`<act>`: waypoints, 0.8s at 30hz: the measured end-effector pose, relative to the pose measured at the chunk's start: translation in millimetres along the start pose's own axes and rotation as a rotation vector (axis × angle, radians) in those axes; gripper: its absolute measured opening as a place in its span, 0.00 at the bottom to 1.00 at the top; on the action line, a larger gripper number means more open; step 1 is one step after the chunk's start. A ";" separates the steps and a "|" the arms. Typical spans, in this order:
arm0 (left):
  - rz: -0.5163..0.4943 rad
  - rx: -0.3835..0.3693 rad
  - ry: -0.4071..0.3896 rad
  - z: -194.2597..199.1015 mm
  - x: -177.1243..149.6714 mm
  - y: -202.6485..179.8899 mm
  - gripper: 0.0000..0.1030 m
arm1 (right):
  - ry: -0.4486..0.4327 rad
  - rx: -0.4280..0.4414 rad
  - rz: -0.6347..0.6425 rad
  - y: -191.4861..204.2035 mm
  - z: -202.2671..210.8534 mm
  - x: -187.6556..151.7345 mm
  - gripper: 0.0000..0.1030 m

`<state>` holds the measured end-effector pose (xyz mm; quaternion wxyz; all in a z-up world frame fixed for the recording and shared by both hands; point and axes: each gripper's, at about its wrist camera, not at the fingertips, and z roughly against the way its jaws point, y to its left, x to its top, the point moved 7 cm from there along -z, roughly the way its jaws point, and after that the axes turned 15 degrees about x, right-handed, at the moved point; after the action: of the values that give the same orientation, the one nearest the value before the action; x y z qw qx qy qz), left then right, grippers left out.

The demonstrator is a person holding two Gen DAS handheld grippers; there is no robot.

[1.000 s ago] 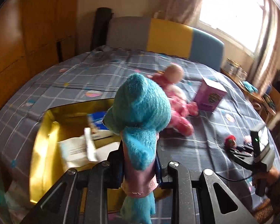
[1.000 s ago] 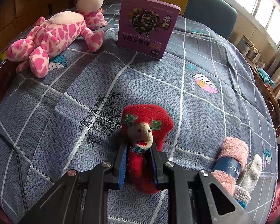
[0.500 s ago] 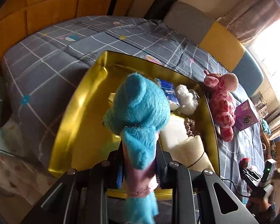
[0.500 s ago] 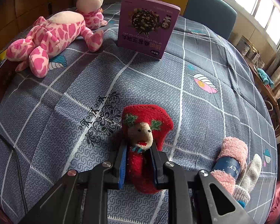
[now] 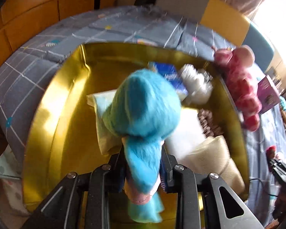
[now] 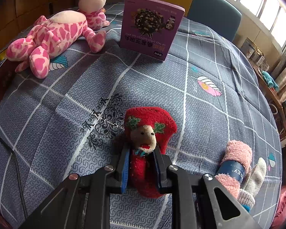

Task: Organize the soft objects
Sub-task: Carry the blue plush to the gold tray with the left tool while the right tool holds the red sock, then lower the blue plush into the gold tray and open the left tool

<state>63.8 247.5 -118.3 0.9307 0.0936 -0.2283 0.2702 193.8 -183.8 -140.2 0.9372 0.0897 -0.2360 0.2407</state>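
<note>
the blue plush toy [image 5: 145,114] hangs over the gold box [image 5: 53,110], its narrow lower body between the fingers of the left tongs [image 5: 143,173]. those jaws have just been opening a little, yet the toy is not loose: the pads look to be touching its sides. it reads as light, fluffy and easily squashed, so a hold low on the thin body, as here, seems right; the big head would bulge and slip. in the box lie a pale cloth [image 5: 103,114], a blue packet [image 5: 167,76] and a cream roll [image 5: 211,156] to the right.

the right tongs [image 6: 141,162] are closed on the red sock doll [image 6: 148,133], gripped at its slim lower part, its head resting on the grey quilt [image 6: 200,61]. it looks soft and light too.

the left view alone shows the box and its contents, with the pink spotted toy [image 5: 244,87] just beyond its right wall. the right view alone gives a sharp look at the purple carton [image 6: 150,26] standing far off, and the pink rolled socks [image 6: 236,164] near right.
</note>
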 end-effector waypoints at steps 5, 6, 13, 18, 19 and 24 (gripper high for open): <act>-0.016 0.053 0.033 -15.3 -1.8 1.3 0.39 | -0.002 -0.005 -0.003 -0.2 -0.1 0.0 0.20; -0.014 0.059 0.025 -13.5 -2.0 2.5 0.48 | -0.002 -0.006 -0.003 0.0 -0.1 0.0 0.20; -0.007 0.125 -0.076 9.4 -7.0 13.0 0.64 | -0.004 -0.006 -0.006 -0.8 0.1 0.0 0.21; 0.022 0.161 -0.169 36.9 -7.0 23.7 0.76 | -0.008 -0.024 0.003 1.0 -0.2 0.2 0.21; 0.030 0.162 -0.194 44.1 -6.5 25.8 0.77 | -0.010 -0.030 0.006 1.9 0.1 -0.1 0.21; 0.047 0.160 -0.261 67.0 -4.7 34.1 0.77 | -0.015 -0.044 0.007 1.7 0.5 -0.3 0.21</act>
<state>16.7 253.9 -60.0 0.8760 0.1966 -0.3271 0.2949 192.6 -182.6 -139.9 0.9363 0.0702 -0.2483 0.2382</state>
